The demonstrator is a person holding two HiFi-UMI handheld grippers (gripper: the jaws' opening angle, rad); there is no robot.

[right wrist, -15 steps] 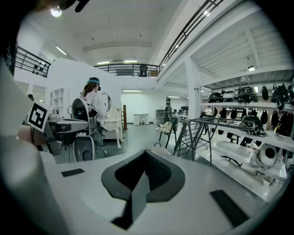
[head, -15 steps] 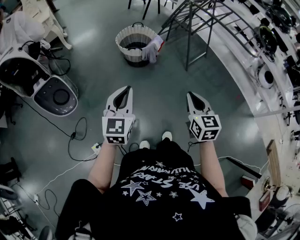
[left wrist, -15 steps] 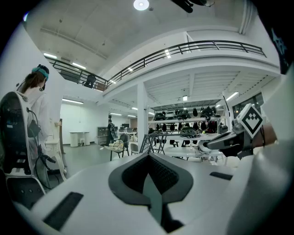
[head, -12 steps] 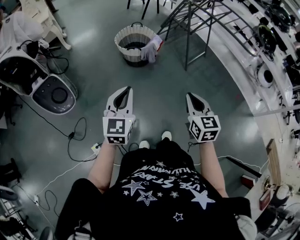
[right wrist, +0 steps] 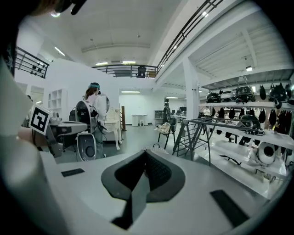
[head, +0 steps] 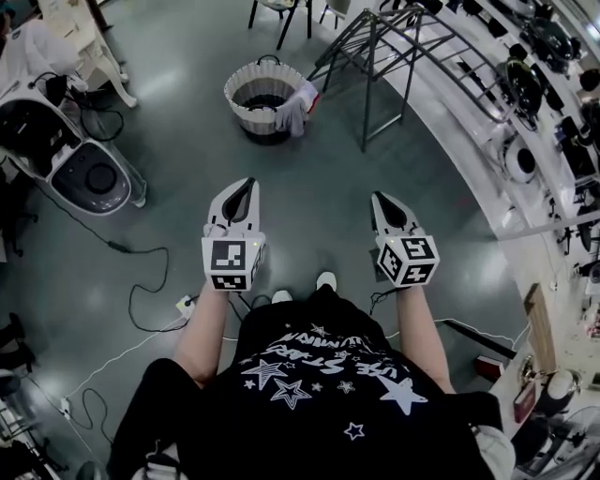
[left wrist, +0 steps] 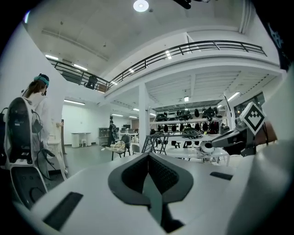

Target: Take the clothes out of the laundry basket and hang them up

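A round white laundry basket stands on the grey floor ahead, with dark clothes inside and a pale garment draped over its right rim. To its right rises a grey metal drying rack, bare of clothes. My left gripper and right gripper are held side by side at waist height, well short of the basket, both shut and empty. In the left gripper view the jaws meet with nothing between them; the right gripper view shows the same, with the basket's top just beyond.
A white machine with cables trailing over the floor sits at left. A long curved white table with helmets and gear runs along the right. Chair legs stand behind the basket. A person stands by equipment at far left.
The basket and rack have shifted slightly down and left in the head view. Both grippers keep their pose, shut.
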